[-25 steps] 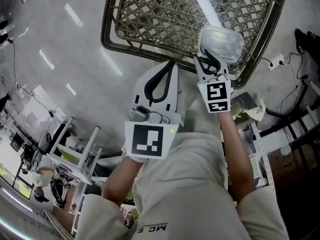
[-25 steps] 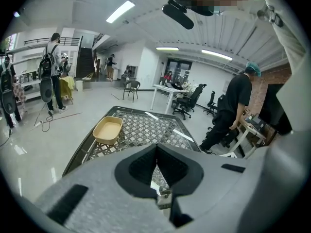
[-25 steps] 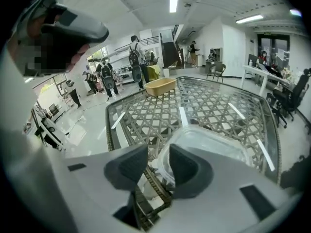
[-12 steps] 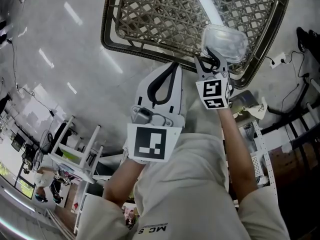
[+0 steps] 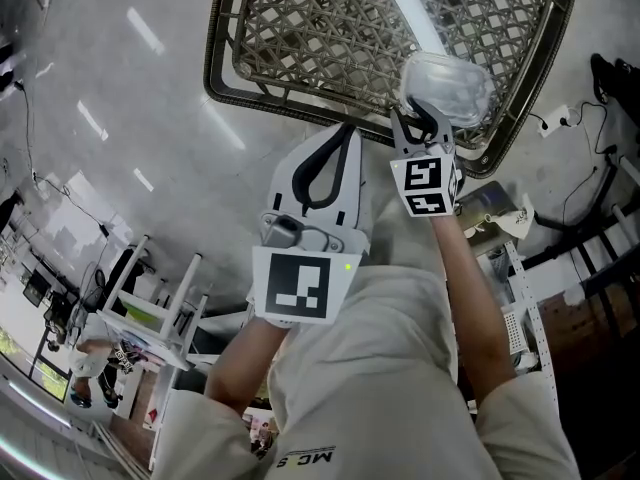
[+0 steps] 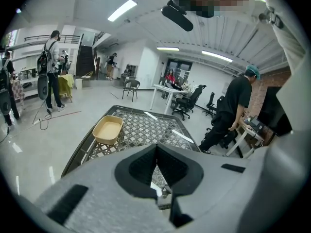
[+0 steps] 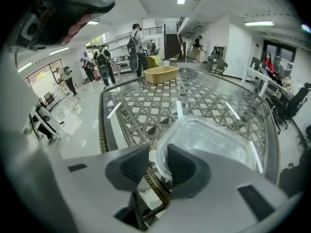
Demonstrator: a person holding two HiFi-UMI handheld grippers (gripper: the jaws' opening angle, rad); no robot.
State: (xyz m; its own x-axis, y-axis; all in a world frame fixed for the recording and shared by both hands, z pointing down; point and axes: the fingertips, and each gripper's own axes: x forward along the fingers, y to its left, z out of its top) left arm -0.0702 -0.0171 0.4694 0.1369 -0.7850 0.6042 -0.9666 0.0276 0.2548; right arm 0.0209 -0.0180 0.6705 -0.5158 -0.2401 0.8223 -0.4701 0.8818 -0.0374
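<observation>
My right claw (image 7: 156, 155) pinches the thin rim of the clear plastic container (image 7: 210, 141), holding it over the wicker table (image 7: 104, 125) near its edge. So slight a bite may slip, and the container could tip off the table. My left claw (image 6: 156, 152) is closed and empty.

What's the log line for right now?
left claw: shut, empty | right claw: shut on clear container rim | container at woven table edge | tan tray: far end

Left gripper (image 6: 156, 152) fingers together; right gripper (image 7: 158, 149) fingers clamped.
</observation>
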